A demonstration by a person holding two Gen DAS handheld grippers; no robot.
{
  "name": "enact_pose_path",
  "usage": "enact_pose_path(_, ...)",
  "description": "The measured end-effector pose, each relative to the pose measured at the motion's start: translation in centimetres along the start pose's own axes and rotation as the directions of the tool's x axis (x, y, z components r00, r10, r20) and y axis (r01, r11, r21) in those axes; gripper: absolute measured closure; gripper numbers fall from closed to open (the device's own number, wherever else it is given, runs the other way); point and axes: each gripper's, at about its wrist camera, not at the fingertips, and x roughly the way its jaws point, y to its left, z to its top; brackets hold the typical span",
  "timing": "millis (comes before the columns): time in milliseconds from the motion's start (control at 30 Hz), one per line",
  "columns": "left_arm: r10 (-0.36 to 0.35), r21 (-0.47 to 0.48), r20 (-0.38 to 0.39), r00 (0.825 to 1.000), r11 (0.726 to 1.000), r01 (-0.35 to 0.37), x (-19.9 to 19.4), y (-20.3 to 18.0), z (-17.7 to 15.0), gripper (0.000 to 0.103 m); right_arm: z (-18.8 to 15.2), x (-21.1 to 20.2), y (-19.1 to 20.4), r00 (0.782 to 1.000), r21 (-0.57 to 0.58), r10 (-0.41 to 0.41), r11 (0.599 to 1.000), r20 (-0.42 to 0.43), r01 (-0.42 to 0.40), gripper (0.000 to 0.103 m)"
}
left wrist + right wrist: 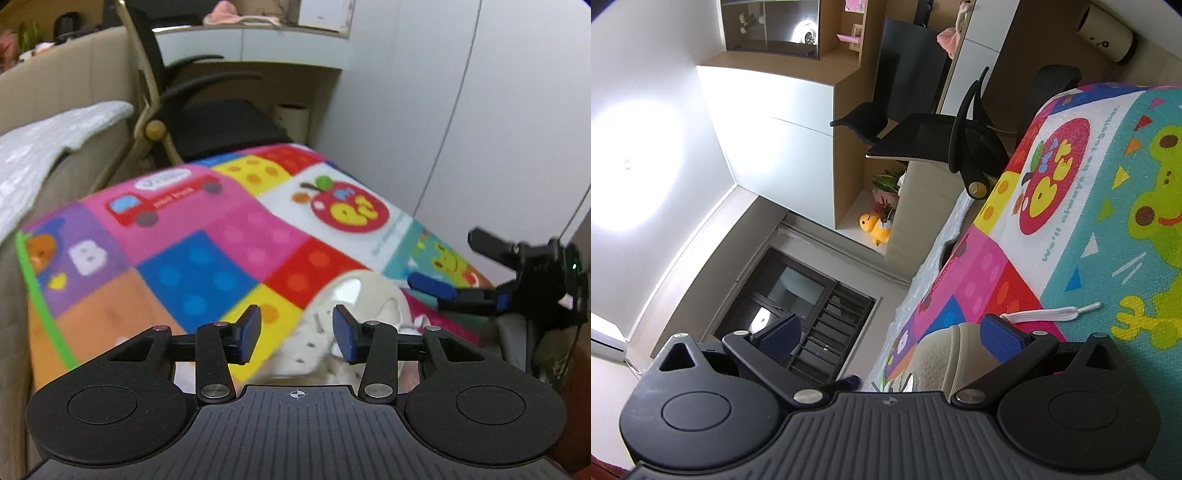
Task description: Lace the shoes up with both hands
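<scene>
Left gripper (296, 335) jaws apart, empty, just above white shoe (354, 310); right gripper (890, 338) spread wide beside its toe. Lace end (1056, 314) loose ahead on mat (1126, 221); lacing apparently unfinished.

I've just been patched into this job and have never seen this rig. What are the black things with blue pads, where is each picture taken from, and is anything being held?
Each picture comes from a fisheye camera on a hand-held tool, looking forward along its two tongs. A person carries one tool in each hand.

The left tongs have blue pads standing apart, nothing pinched between them. Just beyond them lies a white shoe, blurred, on a colourful play mat. The right tool shows at that picture's right edge.

The right wrist picture is tipped sideways, so the room looks rotated. The right tongs are spread wide and hold nothing. The shoe's toe sits between them, untouched as far as I can tell. A loose white lace lies on the mat.
</scene>
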Motion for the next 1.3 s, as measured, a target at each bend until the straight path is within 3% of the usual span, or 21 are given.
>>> enact_pose_path(33,-0.003,0.007,-0.001,1.0,1.0,0.003,0.3,-0.2,0.0,0.058,0.0,-0.1,0.0,1.0,0.002,0.001,1.0,0.001,-0.001,0.0)
enact_pose_path(133,-0.005,0.019,-0.013,1.0,1.0,0.005,1.0,-0.3,0.0,0.086,0.0,-0.2,-0.1,1.0,0.006,0.004,1.0,0.003,-0.004,0.0)
enact_pose_path(167,-0.001,0.024,-0.014,1.0,1.0,0.002,1.2,-0.2,0.0,0.088,0.0,-0.2,-0.1,1.0,0.006,0.004,1.0,0.003,-0.004,0.0)
enact_pose_path(333,-0.048,-0.004,-0.021,0.999,0.999,0.048,1.8,0.1,-0.3,0.088,-0.1,-0.2,-0.1,1.0,0.013,0.007,1.0,0.006,-0.007,0.0)
enact_pose_path(433,-0.041,0.019,-0.021,0.999,0.999,0.041,1.9,-0.3,-0.3,0.088,-0.1,-0.2,-0.1,1.0,0.016,0.009,1.0,0.007,-0.009,0.0)
enact_pose_path(467,-0.042,0.02,-0.019,0.999,0.999,0.042,1.9,-0.3,-0.3,0.099,-0.1,-0.2,0.0,1.0,0.016,0.009,1.0,0.008,-0.009,0.0)
enact_pose_path(567,-0.058,-0.01,-0.009,0.998,0.998,0.058,1.6,0.1,-0.4,0.1,-0.1,-0.2,0.0,1.0,0.018,0.01,1.0,0.009,-0.01,0.0)
enact_pose_path(667,-0.064,-0.065,0.038,0.997,0.996,0.066,0.8,0.9,-0.3,0.1,-0.1,-0.3,0.0,1.0,0.017,0.011,1.0,0.008,-0.011,0.0)
enact_pose_path(767,0.017,-0.036,0.14,0.99,0.999,-0.012,-1.6,1.5,1.7,0.1,-0.1,-0.3,0.0,1.0,0.017,0.011,1.0,0.008,-0.011,0.0)
enact_pose_path(833,0.114,-0.009,0.288,0.951,0.993,-0.117,-5.8,2.5,5.1,0.1,-0.1,-0.2,0.0,1.0,0.017,0.01,1.0,0.008,-0.01,0.0)
enact_pose_path(867,0.165,-0.028,0.387,0.907,0.985,-0.168,-9.0,3.4,7.2,0.1,-0.1,-0.2,0.1,1.0,0.015,0.009,1.0,0.007,-0.009,0.0)
enact_pose_path(900,0.212,-0.054,0.478,0.852,0.976,-0.213,-12.1,4.2,9.0,0.1,-0.1,-0.2,0.1,1.0,0.014,0.009,1.0,0.007,-0.009,0.0)
enact_pose_path(1000,0.322,-0.138,0.652,0.687,0.94,-0.311,-19.2,5.3,11.5,0.099,-0.1,-0.3,0.1,1.0,0.022,0.013,1.0,0.011,-0.014,0.0)
enact_pose_path(1033,0.358,-0.148,0.666,0.654,0.923,-0.354,-19.8,5.1,11.2,0.097,-0.1,-0.4,0.0,1.0,0.027,0.016,1.0,0.014,-0.017,0.0)
enact_pose_path(1067,0.392,-0.159,0.68,0.62,0.904,-0.396,-20.5,5.0,11.0,0.087,-0.1,-0.4,0.0,1.0,0.032,0.019,0.999,0.016,-0.02,0.0)
enact_pose_path(1100,0.411,-0.167,0.679,0.609,0.893,-0.417,-20.7,4.9,10.6,0.076,0.0,-0.5,-0.1,1.0,0.036,0.021,0.999,0.018,-0.022,0.0)
enact_pose_path(1133,0.375,-0.16,0.619,0.69,0.92,-0.357,-19.4,5.3,9.9,0.052,0.0,-0.5,-0.1,1.0,0.039,0.023,0.999,0.02,-0.023,0.0)
enact_pose_path(1167,0.332,-0.157,0.554,0.763,0.942,-0.295,-18.0,5.8,9.2,0.044,0.0,-0.5,-0.1,1.0,0.039,0.023,0.999,0.019,-0.023,0.0)
enact_pose_path(1233,0.212,-0.178,0.38,0.901,0.972,-0.153,-14.1,6.3,7.4,0.043,-0.1,-0.4,0.0,1.0,0.035,0.02,0.999,0.018,-0.021,0.0)
enact_pose_path(1267,0.136,-0.203,0.274,0.952,0.976,-0.081,-11.7,6.4,6.3,0.043,-0.1,-0.4,0.1,1.0,0.034,0.019,0.999,0.017,-0.02,0.0)
enact_pose_path(1300,0.064,-0.235,0.167,0.984,0.972,-0.024,-8.9,6.2,4.8,0.043,-0.1,-0.4,0.1,1.0,0.033,0.019,0.999,0.017,-0.019,0.0)
